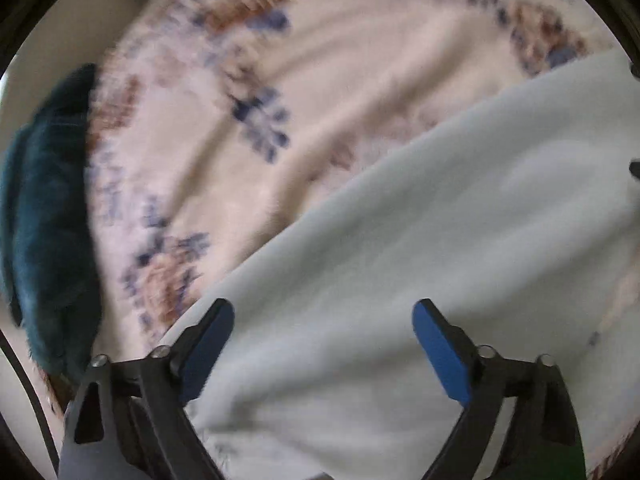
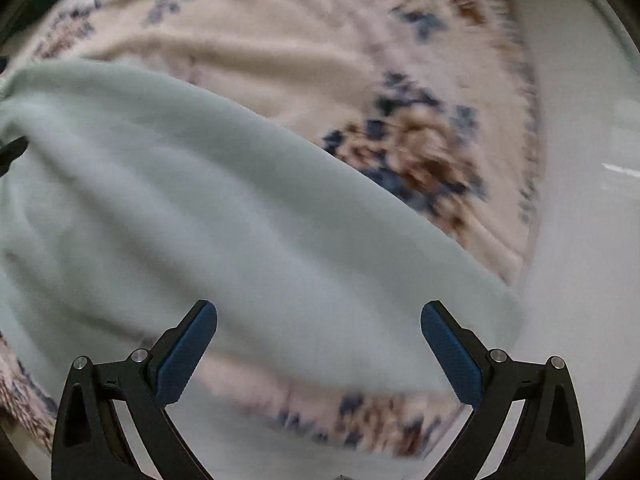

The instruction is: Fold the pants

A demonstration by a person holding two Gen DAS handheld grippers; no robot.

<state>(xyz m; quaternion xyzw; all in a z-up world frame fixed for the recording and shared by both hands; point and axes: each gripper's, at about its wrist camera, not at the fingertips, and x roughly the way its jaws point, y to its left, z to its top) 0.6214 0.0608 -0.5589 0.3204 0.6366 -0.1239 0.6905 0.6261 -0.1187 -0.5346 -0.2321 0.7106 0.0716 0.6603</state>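
The pale pants (image 1: pixel 440 260) lie spread flat on the flowered blanket (image 1: pixel 340 60), no fold visible; left tongs (image 1: pixel 324 312) and right tongs (image 2: pixel 318 312) hang above them, wide open, holding nothing

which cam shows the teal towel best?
Left wrist: the teal towel lies along the frame's left edge, beside the floral blanket, blurred. Right wrist shows none of it, only the pants on the blanket.

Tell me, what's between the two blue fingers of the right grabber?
Nothing is pinched there. In the right wrist view, the right gripper hangs open above the pale green pants, so only that cloth and a strip of the flowered blanket show through the gap.
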